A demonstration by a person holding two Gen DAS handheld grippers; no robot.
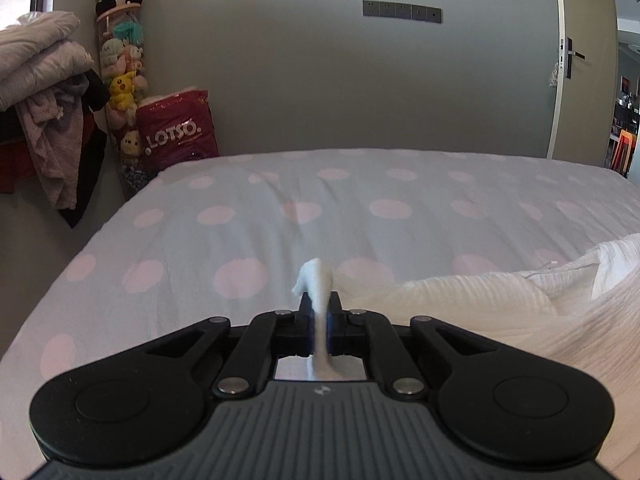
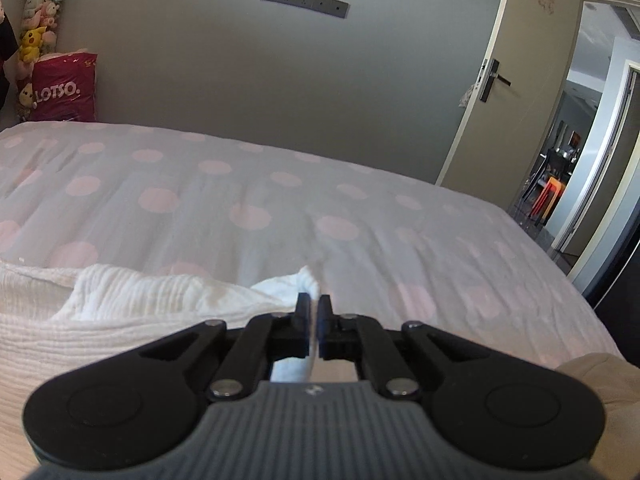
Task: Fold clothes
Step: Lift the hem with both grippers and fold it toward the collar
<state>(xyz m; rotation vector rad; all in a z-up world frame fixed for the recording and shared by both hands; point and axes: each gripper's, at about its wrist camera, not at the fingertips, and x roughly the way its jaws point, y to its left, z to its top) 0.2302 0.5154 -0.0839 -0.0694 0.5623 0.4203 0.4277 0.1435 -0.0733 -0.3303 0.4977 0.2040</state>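
A white crinkled garment (image 1: 500, 312) lies on the bed, spreading to the right in the left wrist view and to the left in the right wrist view (image 2: 120, 312). My left gripper (image 1: 320, 308) is shut on a bunched corner of the garment, and a tuft of cloth sticks up between the fingertips. My right gripper (image 2: 314, 308) is shut on another edge of the same garment, with white cloth pinched between the jaws. Both grippers hold the cloth just above the bed.
The bed (image 1: 280, 216) has a pale sheet with pink dots. A pile of clothes (image 1: 44, 112), a tube of plush toys (image 1: 122, 80) and a red bag (image 1: 176, 132) stand at the far left. An open door (image 2: 516, 80) is at the right.
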